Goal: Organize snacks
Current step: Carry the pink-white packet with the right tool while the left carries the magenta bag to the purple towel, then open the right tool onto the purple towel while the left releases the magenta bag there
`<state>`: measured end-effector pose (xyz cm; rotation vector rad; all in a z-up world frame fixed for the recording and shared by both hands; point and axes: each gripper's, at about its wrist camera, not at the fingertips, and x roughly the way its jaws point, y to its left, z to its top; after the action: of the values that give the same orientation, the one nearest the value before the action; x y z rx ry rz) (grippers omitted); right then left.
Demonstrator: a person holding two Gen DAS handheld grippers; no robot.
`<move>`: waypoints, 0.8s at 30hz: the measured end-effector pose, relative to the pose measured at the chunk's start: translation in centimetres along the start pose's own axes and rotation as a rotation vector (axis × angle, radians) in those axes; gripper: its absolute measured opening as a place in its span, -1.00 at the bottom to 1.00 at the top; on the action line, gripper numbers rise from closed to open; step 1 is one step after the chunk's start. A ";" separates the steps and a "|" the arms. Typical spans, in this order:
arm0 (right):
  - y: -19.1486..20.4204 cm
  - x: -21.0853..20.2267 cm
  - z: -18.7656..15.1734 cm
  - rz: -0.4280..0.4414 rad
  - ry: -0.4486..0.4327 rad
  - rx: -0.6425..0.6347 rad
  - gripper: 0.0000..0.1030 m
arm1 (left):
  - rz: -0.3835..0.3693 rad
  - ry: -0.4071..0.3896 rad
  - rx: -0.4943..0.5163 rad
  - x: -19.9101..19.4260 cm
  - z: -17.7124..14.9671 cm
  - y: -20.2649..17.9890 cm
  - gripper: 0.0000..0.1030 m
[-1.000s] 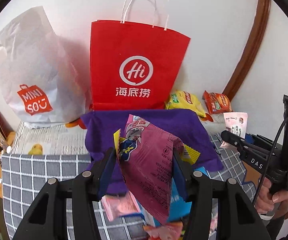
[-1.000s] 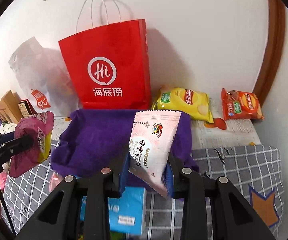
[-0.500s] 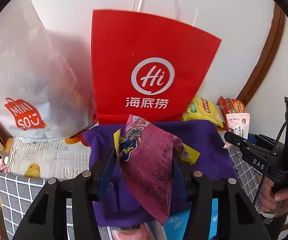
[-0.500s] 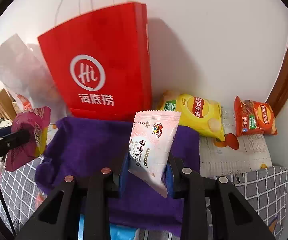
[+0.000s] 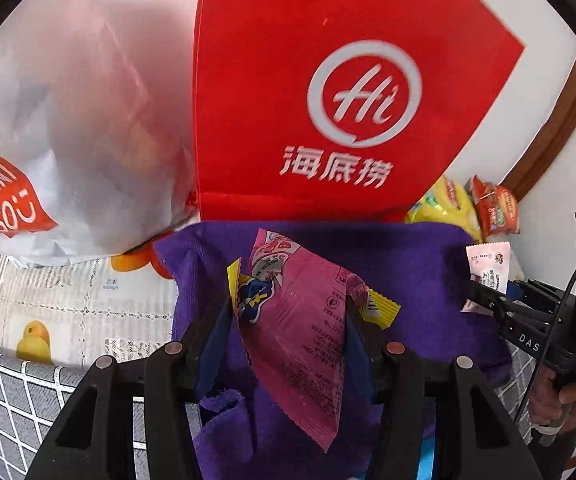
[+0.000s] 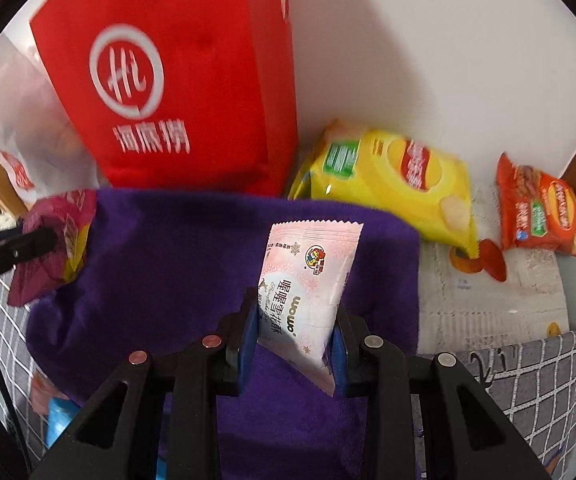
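Observation:
My left gripper (image 5: 288,320) is shut on a magenta snack packet (image 5: 303,332) with a yellow packet (image 5: 379,304) pinched behind it, both hanging over the purple cloth bin (image 5: 419,264). My right gripper (image 6: 293,320) is shut on a pale pink snack packet (image 6: 307,280), held upright above the same purple bin (image 6: 168,264). In the left wrist view the right gripper (image 5: 483,300) shows at the right edge with its pink packet (image 5: 487,260). The left gripper (image 6: 28,244) with the magenta packet (image 6: 56,236) appears at the left of the right wrist view.
A red paper bag (image 5: 327,100) stands against the wall behind the bin, a white plastic bag (image 5: 60,140) to its left. A yellow chip bag (image 6: 391,184) and an orange snack bag (image 6: 535,208) lie at the back right. Checked cloth (image 6: 535,384) covers the table; a hand (image 5: 555,396) holds the right gripper.
Both grippers have moved forward and down toward the purple bin, carrying their packets; the red bag and the bin now loom much larger. Neither grip has altered.

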<state>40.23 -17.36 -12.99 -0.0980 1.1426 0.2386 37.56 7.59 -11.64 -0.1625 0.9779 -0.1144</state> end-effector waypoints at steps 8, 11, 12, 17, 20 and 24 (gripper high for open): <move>0.4 3.1 -0.8 -0.003 0.100 -0.024 -0.38 | 0.015 0.039 -0.001 1.8 -0.4 0.0 0.00; 0.4 3.5 -1.0 -0.003 0.109 -0.026 -0.38 | 0.017 0.051 -0.001 2.1 -0.5 -0.1 0.00; 0.5 3.5 -1.0 -0.004 0.110 -0.026 -0.37 | 0.018 0.053 -0.001 2.2 -0.6 -0.1 0.00; 0.6 3.8 -1.0 -0.012 0.114 -0.029 -0.37 | 0.027 0.077 -0.005 3.2 -0.4 -0.3 0.00; 1.1 4.2 -0.9 -0.020 0.116 -0.036 -0.36 | 0.034 0.102 -0.002 3.7 -0.6 -0.5 0.01; 1.3 4.0 -1.0 -0.023 0.115 -0.052 -0.26 | 0.033 0.101 -0.003 3.8 -0.7 -0.5 0.04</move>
<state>40.65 -15.76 -17.00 -0.1727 1.2495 0.2453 39.09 6.41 -15.00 -0.1441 1.0813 -0.0921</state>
